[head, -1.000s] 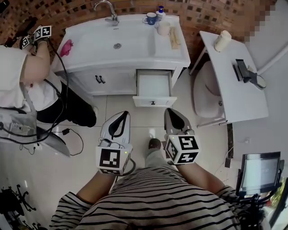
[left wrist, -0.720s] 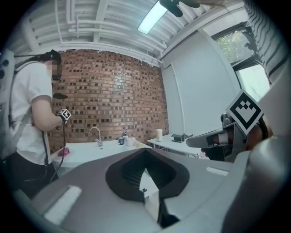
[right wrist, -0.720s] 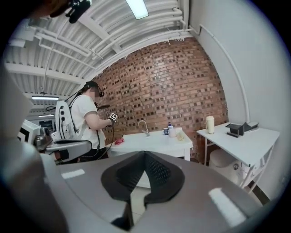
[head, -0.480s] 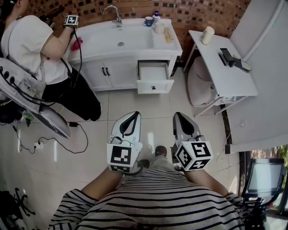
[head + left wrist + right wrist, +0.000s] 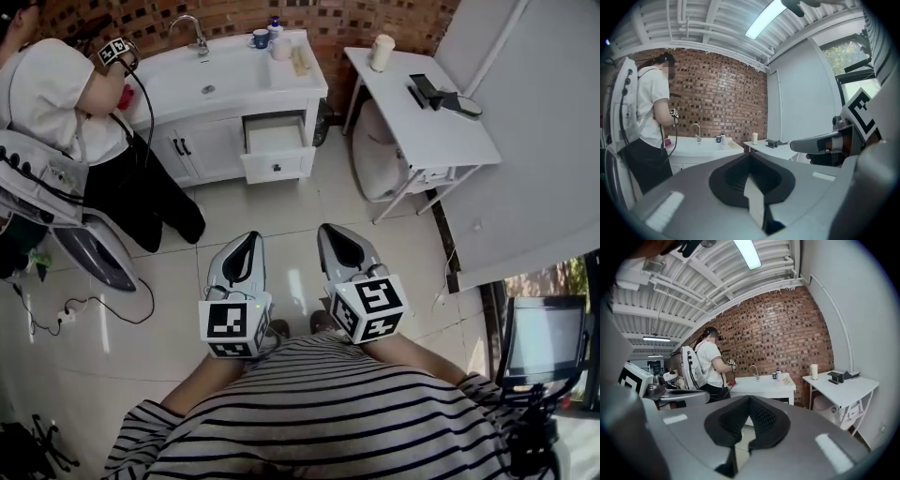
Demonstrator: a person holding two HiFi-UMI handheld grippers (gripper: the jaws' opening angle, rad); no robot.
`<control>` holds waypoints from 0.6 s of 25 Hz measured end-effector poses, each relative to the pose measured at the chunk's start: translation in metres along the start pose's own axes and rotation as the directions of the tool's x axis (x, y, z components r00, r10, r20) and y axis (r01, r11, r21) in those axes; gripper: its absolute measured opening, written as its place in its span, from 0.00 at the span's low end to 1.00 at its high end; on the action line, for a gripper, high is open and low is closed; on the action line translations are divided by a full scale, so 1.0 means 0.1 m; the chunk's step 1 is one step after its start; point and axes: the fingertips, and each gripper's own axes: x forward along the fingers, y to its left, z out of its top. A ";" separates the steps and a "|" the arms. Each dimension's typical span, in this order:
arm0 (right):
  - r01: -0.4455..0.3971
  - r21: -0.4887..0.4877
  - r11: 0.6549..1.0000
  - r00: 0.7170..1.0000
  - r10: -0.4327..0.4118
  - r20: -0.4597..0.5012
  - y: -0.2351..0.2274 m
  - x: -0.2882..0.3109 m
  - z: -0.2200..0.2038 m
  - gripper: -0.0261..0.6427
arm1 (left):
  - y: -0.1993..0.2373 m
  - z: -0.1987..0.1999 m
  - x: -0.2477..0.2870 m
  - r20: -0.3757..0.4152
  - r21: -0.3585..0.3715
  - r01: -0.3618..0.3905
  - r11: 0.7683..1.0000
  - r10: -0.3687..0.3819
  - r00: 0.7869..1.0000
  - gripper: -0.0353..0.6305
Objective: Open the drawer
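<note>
This looks like a bathroom corner staged inside a lab or recording studio. The bathroom part is a brick wall, a white washstand with a faucet and a drawer, and a glossy tiled floor. The studio part is bare white partition panels and a ribbed ceiling with strip lights (more workshop than house). There is also a monitor on a stand, cables trailing over the tiles, and a second person wearing a backpack rig.
</note>
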 end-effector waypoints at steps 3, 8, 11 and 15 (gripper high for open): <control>-0.026 -0.006 1.000 1.000 0.026 -0.003 -0.12 -0.01 0.03 0.04 | -0.13 0.01 0.10 -0.019 -0.014 -0.006 1.000 0.006 1.000 0.08; -0.054 -0.028 0.998 0.999 0.053 -0.003 -0.27 -0.02 0.05 0.04 | -0.31 -0.01 0.22 -0.032 -0.014 -0.015 1.000 0.015 0.999 0.08; -0.072 -0.038 0.997 0.997 0.072 0.002 -0.27 -0.04 0.04 0.04 | -0.39 -0.02 0.22 -0.034 0.000 -0.016 1.000 0.016 0.999 0.08; -0.094 -0.052 0.994 0.996 0.095 0.004 -0.22 -0.03 0.02 0.04 | -0.40 -0.02 0.20 -0.032 0.004 -0.026 1.000 0.026 0.999 0.08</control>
